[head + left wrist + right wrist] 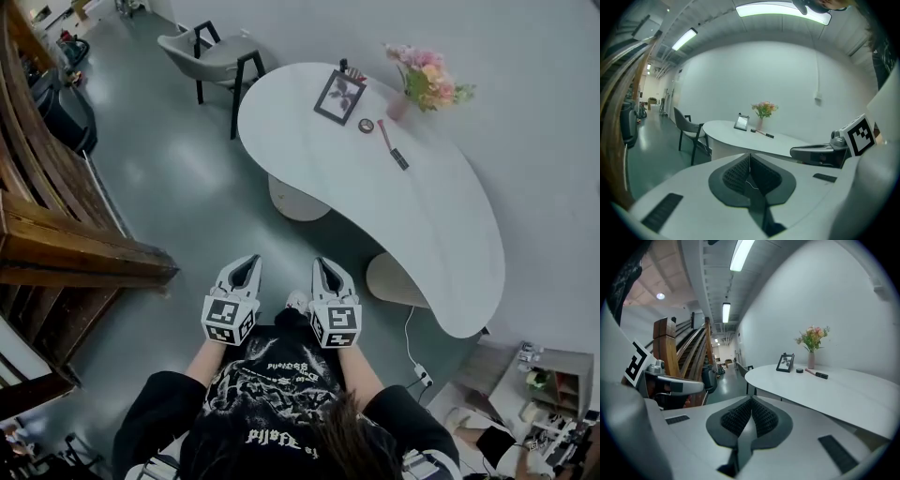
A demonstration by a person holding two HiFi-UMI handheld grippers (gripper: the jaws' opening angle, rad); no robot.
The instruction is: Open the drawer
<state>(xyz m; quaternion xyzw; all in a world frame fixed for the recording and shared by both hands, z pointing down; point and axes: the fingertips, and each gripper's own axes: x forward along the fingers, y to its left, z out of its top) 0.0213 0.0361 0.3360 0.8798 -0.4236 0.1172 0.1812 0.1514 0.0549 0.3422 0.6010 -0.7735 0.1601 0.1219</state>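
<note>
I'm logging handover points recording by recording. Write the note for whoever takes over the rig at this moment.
Left gripper: jaws together, nothing between them.
Right gripper: jaws together, nothing between them.
Both are held side by side in front of the person, over the floor, touching nothing.
Job's things: no drawer can be made out in any view. Ahead and to the right is the curved white table, with a picture frame and flowers at its far end.
Done: nothing yet.
Left: find the drawer, grip its handle, pull it open.
</note>
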